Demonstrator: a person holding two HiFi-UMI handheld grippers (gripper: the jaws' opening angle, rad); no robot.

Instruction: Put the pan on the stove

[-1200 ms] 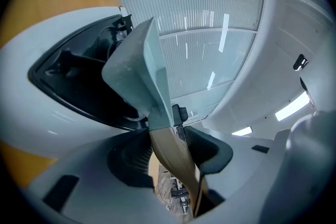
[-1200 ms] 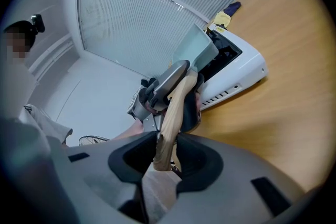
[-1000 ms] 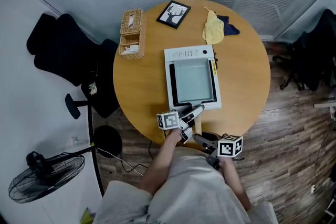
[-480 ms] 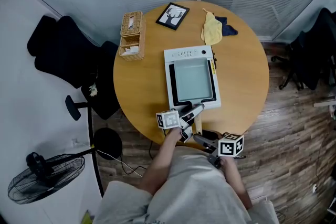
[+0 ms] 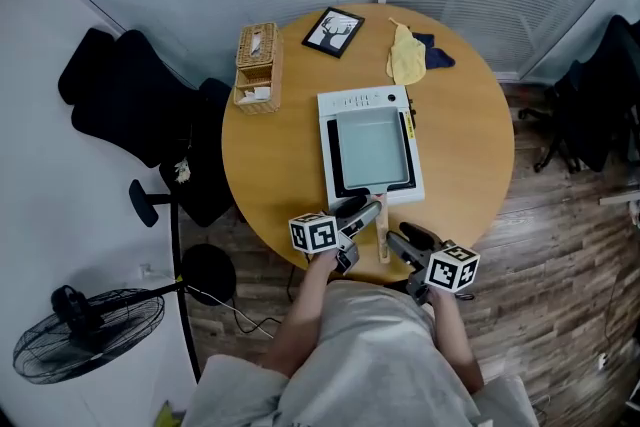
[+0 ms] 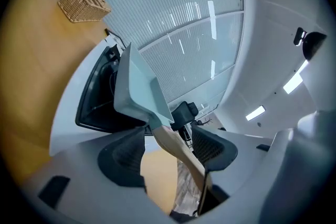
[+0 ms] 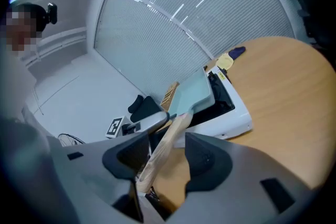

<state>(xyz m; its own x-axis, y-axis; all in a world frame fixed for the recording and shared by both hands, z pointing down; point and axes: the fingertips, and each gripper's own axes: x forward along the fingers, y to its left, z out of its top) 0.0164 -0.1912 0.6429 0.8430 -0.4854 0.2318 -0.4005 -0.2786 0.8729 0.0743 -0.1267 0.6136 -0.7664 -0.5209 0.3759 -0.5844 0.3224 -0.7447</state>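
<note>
Head view: pan [image 5: 372,151] sits flat on the stove [image 5: 365,102], square and pale blue-green, inside the black frame of the white unit. Its wooden handle [image 5: 382,233] sticks out over the near edge toward the person. The stove is mid-table [image 5: 280,155]. Control panel print and the yellow strip on the stove's right edge are too small to read. Left gripper [image 5: 362,212] is at the root of the handle, right gripper [image 5: 405,240] is at its free end. Each carries a cube of black-and-white square markers, pattern only. At the far side: wicker box [image 5: 257,65], picture frame [image 5: 333,32] showing a deer silhouette, yellow cloth [image 5: 404,55] on a dark cloth [image 5: 437,53]. Black chair [image 5: 130,115] and fan [image 5: 85,345] stand off to the left.

Left gripper view: jaws are opening and released. The handle [image 6: 178,147] runs between them, close against one pad, not squeezed. Pan [image 6: 137,86] is ahead on the stove [image 6: 97,102], wicker box [image 6: 83,2] beyond.

Right gripper view: jaws are opening too, not clamped. The handle [image 7: 160,149] lies between them with a clear gap on one side. Pan [image 7: 191,92] rests on the stove [image 7: 231,118]. The left gripper's jaw shows beside the handle root, with a marker square behind it. No legible text here.
</note>
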